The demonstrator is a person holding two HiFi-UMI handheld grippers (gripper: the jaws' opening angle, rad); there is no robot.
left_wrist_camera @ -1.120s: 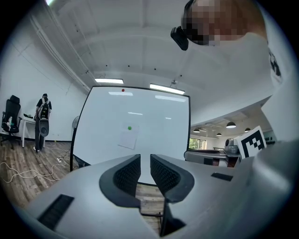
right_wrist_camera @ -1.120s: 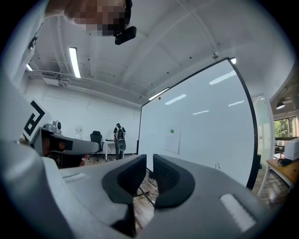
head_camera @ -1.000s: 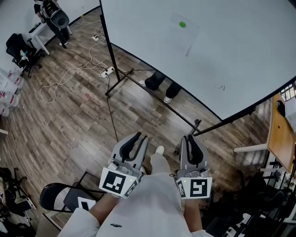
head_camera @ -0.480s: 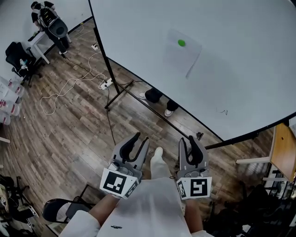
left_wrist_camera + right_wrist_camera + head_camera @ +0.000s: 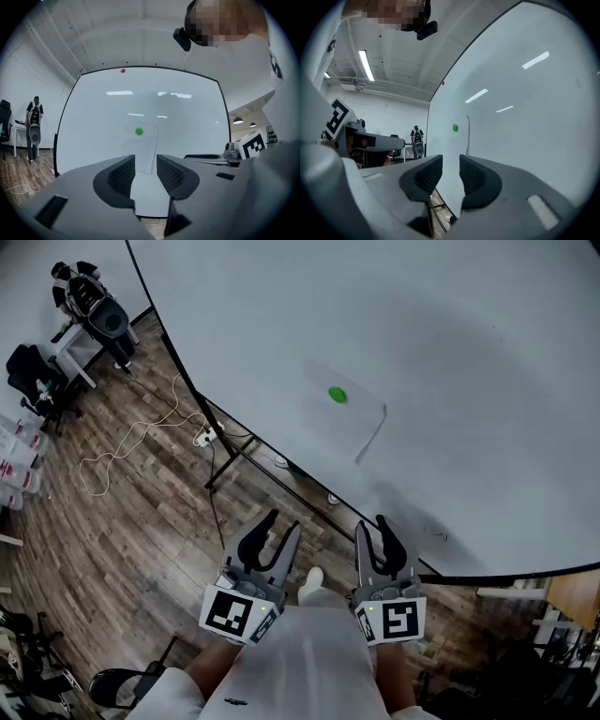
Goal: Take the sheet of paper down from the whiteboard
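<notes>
A white sheet of paper (image 5: 345,420) hangs on the whiteboard (image 5: 441,324) under a green round magnet (image 5: 337,395); its right edge lifts a little off the board. My left gripper (image 5: 284,521) and right gripper (image 5: 371,521) are held side by side, level, short of the board. Both sets of jaws are opening with nothing between them. In the left gripper view the paper (image 5: 140,152) and magnet (image 5: 138,131) sit straight ahead of the left gripper (image 5: 146,165). The right gripper (image 5: 451,165) sees the board at a slant, with the magnet (image 5: 454,127) up ahead.
The board's black stand leg (image 5: 223,460) rests on wood floor, beside a power strip (image 5: 203,437) and a white cable (image 5: 122,451). A person (image 5: 89,301) stands by a desk at far left near an office chair (image 5: 33,381). A red magnet (image 5: 123,71) sits at the board's top.
The whiteboard and paper have grown larger and nearer as both grippers moved toward them. Both grippers' jaws stand wider apart than before.
</notes>
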